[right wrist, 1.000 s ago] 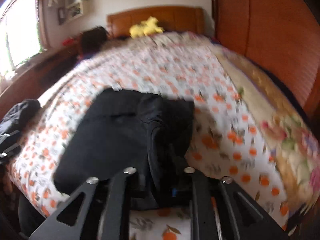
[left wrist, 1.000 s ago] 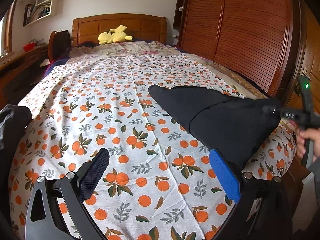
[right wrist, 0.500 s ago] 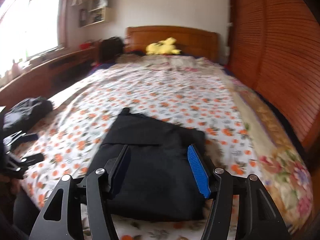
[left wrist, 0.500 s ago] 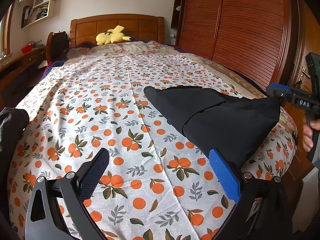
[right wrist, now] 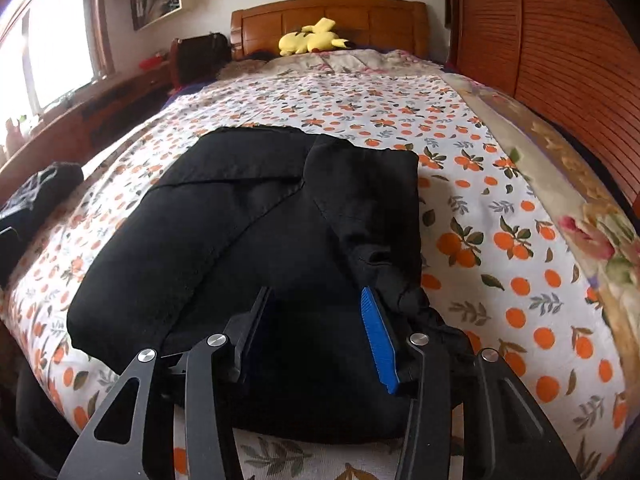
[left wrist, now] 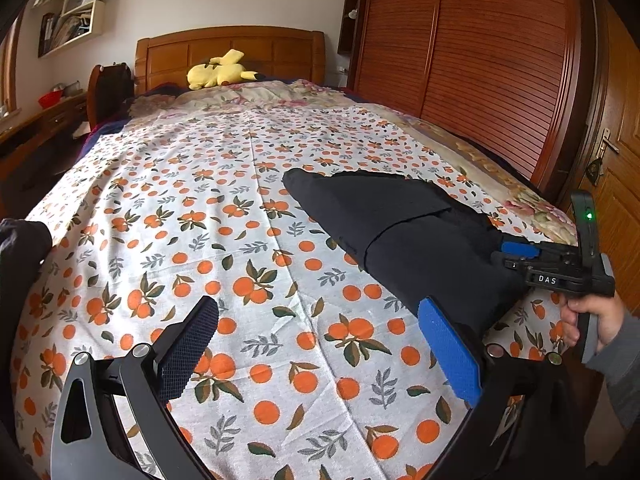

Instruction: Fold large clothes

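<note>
Our left claw (left wrist: 316, 344) is spread wide over the bed (left wrist: 200, 220) and holds nothing. Our right claw (right wrist: 316, 320) is nearer the black clothes (right wrist: 248, 232). It has just been closing, half spread, with cloth between its jaws but not pinched yet. The folded clothes stretch away from it toward the headboard (right wrist: 328, 16).

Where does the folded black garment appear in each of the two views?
Left wrist view: folded black garment, right of centre on the orange-print bedsheet.
Right wrist view: same garment, centre and lower middle, just beyond the tongs.
Shared landmark: yellow plush toy at the wooden headboard.
</note>
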